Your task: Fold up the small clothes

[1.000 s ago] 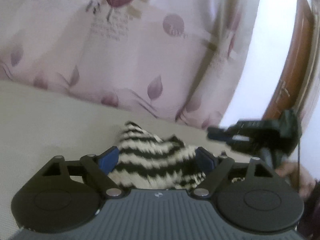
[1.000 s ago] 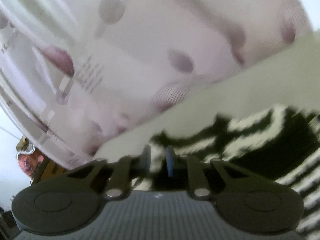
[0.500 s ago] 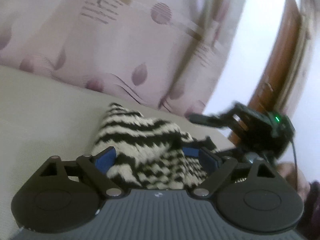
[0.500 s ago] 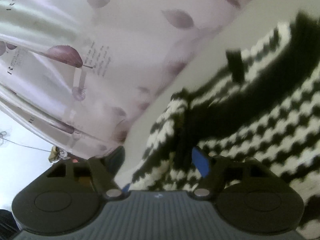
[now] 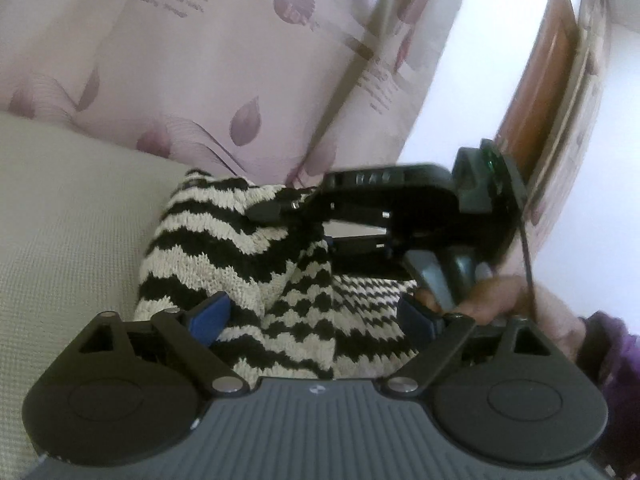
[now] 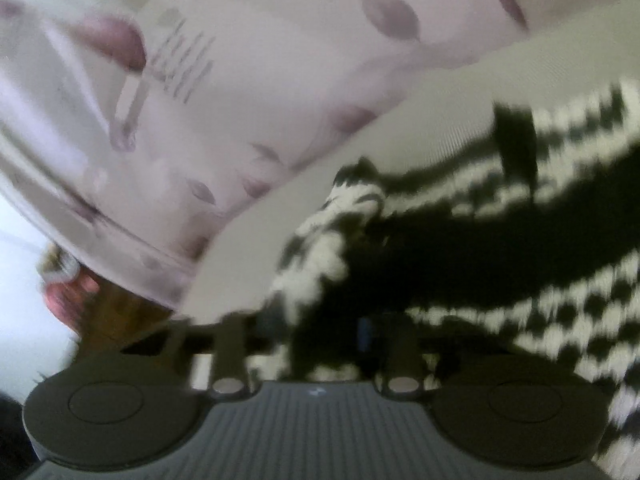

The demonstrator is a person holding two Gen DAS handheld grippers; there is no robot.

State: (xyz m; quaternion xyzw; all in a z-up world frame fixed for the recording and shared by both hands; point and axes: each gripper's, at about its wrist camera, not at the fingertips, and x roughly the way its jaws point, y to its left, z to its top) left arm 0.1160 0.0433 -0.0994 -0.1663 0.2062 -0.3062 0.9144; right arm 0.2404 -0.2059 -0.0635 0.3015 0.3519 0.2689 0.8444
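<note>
A black-and-white zigzag knit garment [image 5: 224, 248] lies crumpled on a beige textured surface [image 5: 72, 220]. My left gripper [image 5: 312, 316] hangs low over its near part, open, with the knit lying loose between the blue pads [image 5: 208, 316]. My right gripper [image 5: 296, 226] reaches in from the right and its jaws are closing on a raised fold at the garment's far side. In the blurred right wrist view the right gripper [image 6: 308, 332] has bunched knit [image 6: 520, 320] between its fingers.
A pale curtain [image 5: 200, 60] with purple leaf prints hangs right behind the surface. A wooden door [image 5: 540, 92] stands at the far right. A person's hand [image 5: 492, 300] in a purple sleeve [image 5: 612, 360] holds the right gripper.
The right gripper opened, swung in over the garment and narrowed on a fold. The left gripper sank closer to the knit and stayed open.
</note>
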